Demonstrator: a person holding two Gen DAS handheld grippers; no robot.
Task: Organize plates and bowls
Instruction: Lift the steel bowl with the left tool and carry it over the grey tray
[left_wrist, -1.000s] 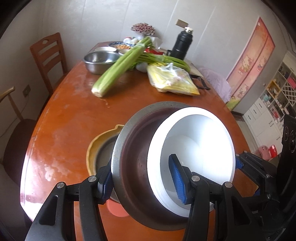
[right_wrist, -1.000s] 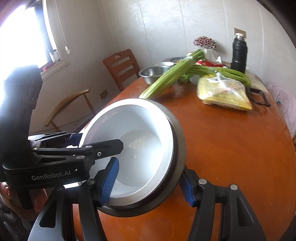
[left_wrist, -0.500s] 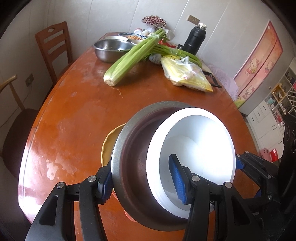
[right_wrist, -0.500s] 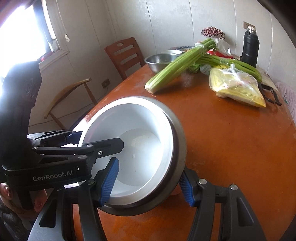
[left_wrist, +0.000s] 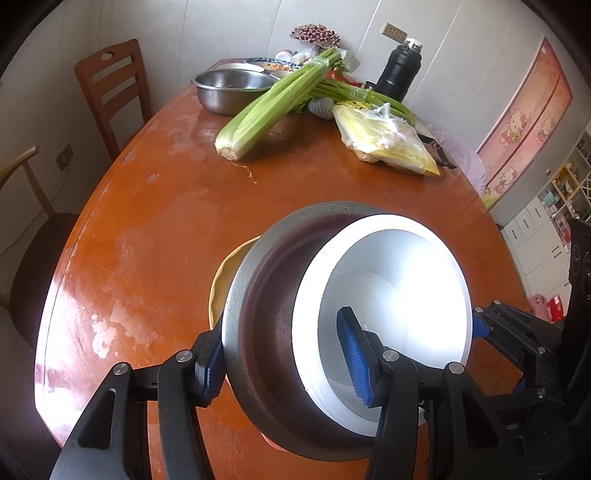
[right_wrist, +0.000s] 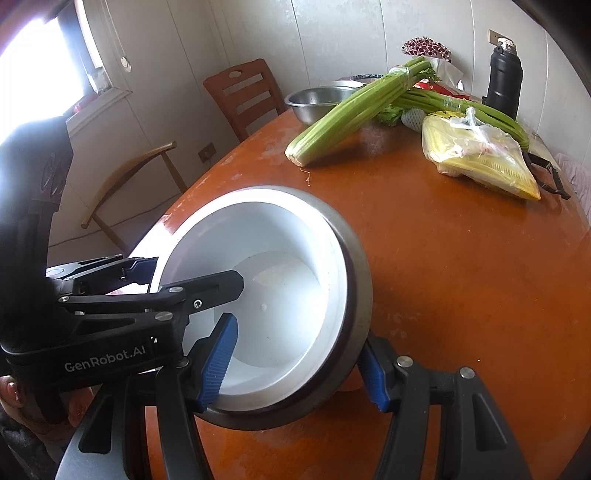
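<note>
Celery (left_wrist: 269, 107) lies across the far half of the orange table (left_wrist: 155, 229), next to a steel basin (left_wrist: 231, 88), a yellow plastic bag (left_wrist: 388, 140) and a black flask (left_wrist: 399, 74). Both claws pinch the same nested stack, a white bowl (left_wrist: 391, 295) inside a dark metal bowl (left_wrist: 266, 321): left gripper (left_wrist: 284, 362) and right gripper (right_wrist: 295, 365) each clamp the rim from opposite sides, tilted above the near table. It hides most of a yellow dish (left_wrist: 221, 280) behind it.

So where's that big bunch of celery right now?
The celery lies across the far half of the table, its leafy end by the steel bowl, left of the yellow bag in both views.
</note>
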